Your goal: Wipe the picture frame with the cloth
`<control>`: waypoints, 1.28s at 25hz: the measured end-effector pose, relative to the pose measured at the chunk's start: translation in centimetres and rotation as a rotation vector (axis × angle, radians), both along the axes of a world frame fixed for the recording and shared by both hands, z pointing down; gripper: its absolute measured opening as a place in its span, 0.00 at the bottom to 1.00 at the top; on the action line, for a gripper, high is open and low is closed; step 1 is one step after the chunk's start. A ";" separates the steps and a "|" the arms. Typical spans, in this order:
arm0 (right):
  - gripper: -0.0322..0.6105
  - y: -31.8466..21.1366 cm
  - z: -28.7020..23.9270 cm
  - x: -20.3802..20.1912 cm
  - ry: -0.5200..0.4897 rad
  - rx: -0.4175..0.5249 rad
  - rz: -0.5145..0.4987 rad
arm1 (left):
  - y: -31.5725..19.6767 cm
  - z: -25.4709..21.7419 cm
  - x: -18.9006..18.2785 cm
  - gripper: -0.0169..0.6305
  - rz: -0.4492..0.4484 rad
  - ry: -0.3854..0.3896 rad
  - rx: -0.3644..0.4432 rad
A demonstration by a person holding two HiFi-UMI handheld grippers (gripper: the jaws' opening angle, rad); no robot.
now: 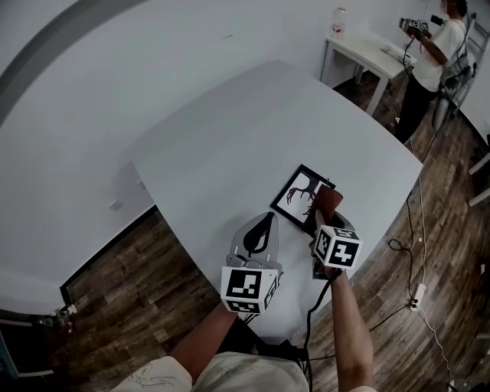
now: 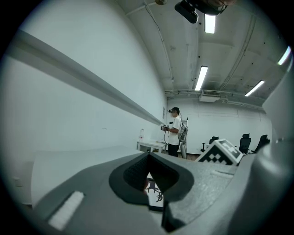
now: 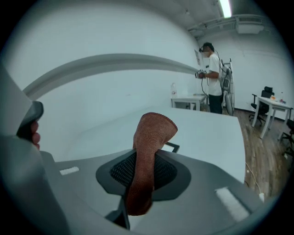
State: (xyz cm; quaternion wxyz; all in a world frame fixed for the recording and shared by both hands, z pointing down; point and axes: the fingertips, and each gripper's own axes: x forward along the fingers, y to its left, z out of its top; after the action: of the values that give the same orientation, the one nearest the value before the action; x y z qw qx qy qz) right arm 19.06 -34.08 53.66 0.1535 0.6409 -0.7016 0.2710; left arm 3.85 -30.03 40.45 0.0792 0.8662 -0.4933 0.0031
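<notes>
A black picture frame point(image 1: 300, 195) with a dark antler-like drawing lies flat on the white table point(image 1: 230, 145), near its front right edge. My right gripper point(image 1: 325, 216) is shut on a reddish-brown cloth point(image 1: 328, 202), which sticks up over the frame's right side. In the right gripper view the cloth point(image 3: 149, 151) rises from the closed pads of that gripper point(image 3: 142, 173), and a corner of the frame point(image 3: 173, 147) shows behind it. My left gripper point(image 1: 260, 231) is shut and holds nothing, just left of the frame. Part of the frame point(image 2: 155, 196) shows through the hollow of its jaws point(image 2: 151, 180).
A person point(image 1: 430, 57) stands at the far right beside a small white table point(image 1: 367, 52) that carries a bottle point(image 1: 338, 21). Cables and a power strip point(image 1: 417, 295) lie on the wooden floor to the right. Office chairs point(image 2: 243, 140) stand at the room's far end.
</notes>
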 end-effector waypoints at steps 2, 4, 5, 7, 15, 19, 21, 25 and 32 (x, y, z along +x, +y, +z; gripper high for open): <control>0.22 1.2 -3.2 -0.2 0.037 0.104 -0.016 | 0.0 -0.9 0.0 0.03 0.004 -0.003 0.018; 0.22 2.7 -6.4 -0.4 0.090 0.205 -0.025 | 0.3 -1.9 0.1 0.03 0.008 -0.007 0.036; 0.22 3.6 -8.0 -0.5 0.116 0.255 -0.027 | 0.6 -2.3 0.1 0.03 0.011 -0.008 0.045; 0.22 5.7 -11.1 -0.7 0.168 0.361 -0.031 | 1.3 -3.2 0.2 0.03 0.018 -0.012 0.063; 0.21 11.8 -15.8 -2.3 0.328 0.587 -0.042 | 3.5 -3.1 -1.1 0.03 0.015 -0.036 0.080; 0.21 12.0 -16.2 -2.4 0.326 0.613 -0.040 | 3.6 -2.9 -1.3 0.03 0.007 -0.043 0.092; 0.21 12.2 -16.1 -2.0 0.328 0.607 -0.034 | 3.9 -2.9 -1.0 0.03 0.004 -0.045 0.098; 0.21 12.0 -15.9 -2.0 0.335 0.614 -0.038 | 3.9 -3.2 -1.1 0.03 0.001 -0.048 0.110; 0.21 12.1 -16.0 -1.6 0.334 0.606 -0.031 | 4.1 -3.5 -0.8 0.03 -0.003 -0.044 0.119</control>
State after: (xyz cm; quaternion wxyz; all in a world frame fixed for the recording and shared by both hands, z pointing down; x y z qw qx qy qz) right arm 17.45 -21.97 37.66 0.0731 0.6820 -0.7251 -0.0610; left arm 3.09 -25.96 36.91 0.0167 0.8683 -0.4956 -0.0071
